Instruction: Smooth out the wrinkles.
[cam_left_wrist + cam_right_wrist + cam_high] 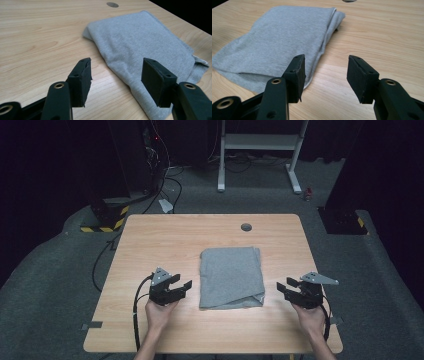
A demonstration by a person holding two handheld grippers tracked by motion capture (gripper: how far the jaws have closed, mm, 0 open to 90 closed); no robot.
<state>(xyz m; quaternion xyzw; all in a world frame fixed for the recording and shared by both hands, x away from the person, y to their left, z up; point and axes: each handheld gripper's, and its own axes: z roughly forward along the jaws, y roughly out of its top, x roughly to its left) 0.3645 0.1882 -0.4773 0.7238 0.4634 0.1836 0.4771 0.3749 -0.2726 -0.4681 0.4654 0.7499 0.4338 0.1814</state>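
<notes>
Jaws of left gripper (pixel 184 284) and right gripper (pixel 284 287) wide apart (nothing between them), flanking the folded grey cloth (pixel 231 276).

The folded cloth (pixel 232 277) lies flat on the table (pixel 150 235), at the middle between the left and right edges and slightly nearer the near edge. Behind it, close to the far edge, a round grommet (pixel 246 227) sits in the tabletop. The left gripper (pixel 182 285) stands just left of the cloth, apart from it. The right gripper (pixel 283 286) stands to its right, apart, near the right edge.
</notes>
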